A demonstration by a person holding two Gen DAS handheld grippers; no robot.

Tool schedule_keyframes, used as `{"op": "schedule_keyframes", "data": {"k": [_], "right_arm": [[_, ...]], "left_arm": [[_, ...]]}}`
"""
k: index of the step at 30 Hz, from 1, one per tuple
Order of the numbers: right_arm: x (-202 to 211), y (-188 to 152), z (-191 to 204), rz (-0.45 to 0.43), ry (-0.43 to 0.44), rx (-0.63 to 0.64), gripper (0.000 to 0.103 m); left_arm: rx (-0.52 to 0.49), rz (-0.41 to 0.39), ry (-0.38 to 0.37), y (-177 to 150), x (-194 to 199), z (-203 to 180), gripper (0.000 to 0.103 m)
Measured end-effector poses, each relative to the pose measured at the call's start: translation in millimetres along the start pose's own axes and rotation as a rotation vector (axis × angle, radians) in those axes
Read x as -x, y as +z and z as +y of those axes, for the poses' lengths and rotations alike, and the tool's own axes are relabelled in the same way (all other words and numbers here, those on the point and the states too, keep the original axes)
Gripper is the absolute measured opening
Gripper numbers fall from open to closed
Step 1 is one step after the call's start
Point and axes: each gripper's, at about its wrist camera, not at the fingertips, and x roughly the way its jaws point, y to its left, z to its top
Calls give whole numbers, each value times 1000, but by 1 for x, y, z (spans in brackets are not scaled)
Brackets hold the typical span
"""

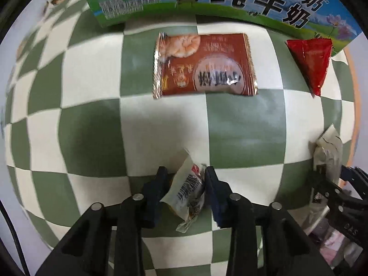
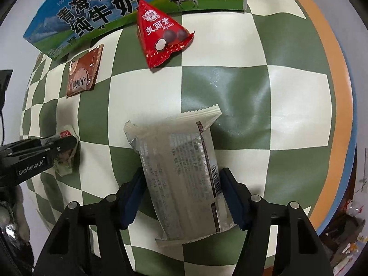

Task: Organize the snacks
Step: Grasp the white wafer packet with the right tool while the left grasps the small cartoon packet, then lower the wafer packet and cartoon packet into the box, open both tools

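My left gripper (image 1: 185,179) points down at the checked table and is shut on a small white snack packet (image 1: 191,191) with a barcode. The packet stands tilted between the blue pads. In the right wrist view the same gripper (image 2: 69,142) shows at the left edge with the small packet (image 2: 65,163) under it. My right gripper (image 2: 181,177) is shut on a long pale packet (image 2: 179,161) that lies printed side up, with the pads against its two long edges. The left wrist view shows that packet (image 1: 326,151) at its right edge.
A brown shrimp-cracker packet (image 1: 202,64) and a red triangular candy bag (image 2: 161,36) lie flat on the green-and-white checked cloth (image 1: 92,138). Behind them stands a green and blue milk carton box (image 2: 92,16). The table's orange and blue rim (image 2: 333,115) curves along the right.
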Motion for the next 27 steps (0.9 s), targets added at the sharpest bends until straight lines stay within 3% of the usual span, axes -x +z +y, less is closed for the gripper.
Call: {"op": "schedule_keyframes", "data": {"k": [4, 8, 10, 11, 12, 17, 22, 27], "right_arm": [[-1, 5, -7, 15, 16, -19, 69], [-2, 7, -8, 15, 4, -2, 71], [-3, 7, -3, 16, -10, 15, 71], [-4, 5, 2, 15, -17, 25, 70], [-4, 5, 3, 12, -25, 31, 67], [1, 2, 5, -14, -35, 51, 65], [20, -2, 9, -57, 5, 35, 64], [55, 7, 15, -120, 87, 18, 64]], "left_arm": [[5, 45, -71, 0, -4, 17, 49], [-5, 44, -64, -15, -6, 26, 49], [9, 24, -39, -27, -8, 30, 45], [7, 18, -9, -14, -13, 24, 37], [-36, -46, 43, -7, -15, 19, 37], [-17, -93, 70, -13, -6, 19, 37], [4, -139, 32, -15, 24, 16, 37], [9, -222, -51, -11, 76, 2, 37]]}}
